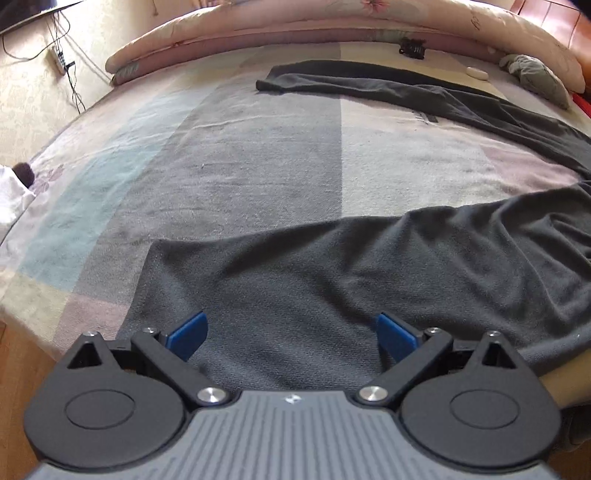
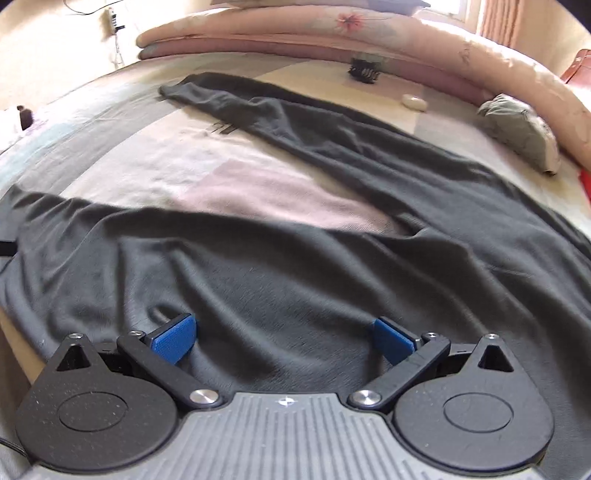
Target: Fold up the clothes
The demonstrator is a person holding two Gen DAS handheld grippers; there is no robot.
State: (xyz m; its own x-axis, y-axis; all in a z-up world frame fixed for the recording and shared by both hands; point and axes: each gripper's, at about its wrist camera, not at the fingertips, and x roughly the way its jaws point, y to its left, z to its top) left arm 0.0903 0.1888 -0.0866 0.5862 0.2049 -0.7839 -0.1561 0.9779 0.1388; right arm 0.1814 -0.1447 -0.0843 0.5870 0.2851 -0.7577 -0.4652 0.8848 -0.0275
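Observation:
Dark grey trousers (image 1: 369,266) lie spread on the bed, legs splayed apart in a V. In the left wrist view the near leg's hem end sits under my left gripper (image 1: 291,336), which is open with blue pads (image 1: 188,332) wide apart just above the cloth. The far leg (image 1: 369,86) stretches toward the pillows. In the right wrist view the trousers (image 2: 332,258) fill the foreground, wrinkled. My right gripper (image 2: 284,338) is open over the cloth near the bed's front edge, with nothing between its pads (image 2: 391,338).
A striped pastel bedspread (image 1: 240,155) covers the bed. A rolled pink quilt (image 1: 295,26) lines the far side. A black hair clip (image 2: 364,70), a small white object (image 2: 415,101) and a crumpled grey-green cloth (image 2: 524,129) lie near it. A power strip with cables (image 1: 59,61) hangs on the left wall.

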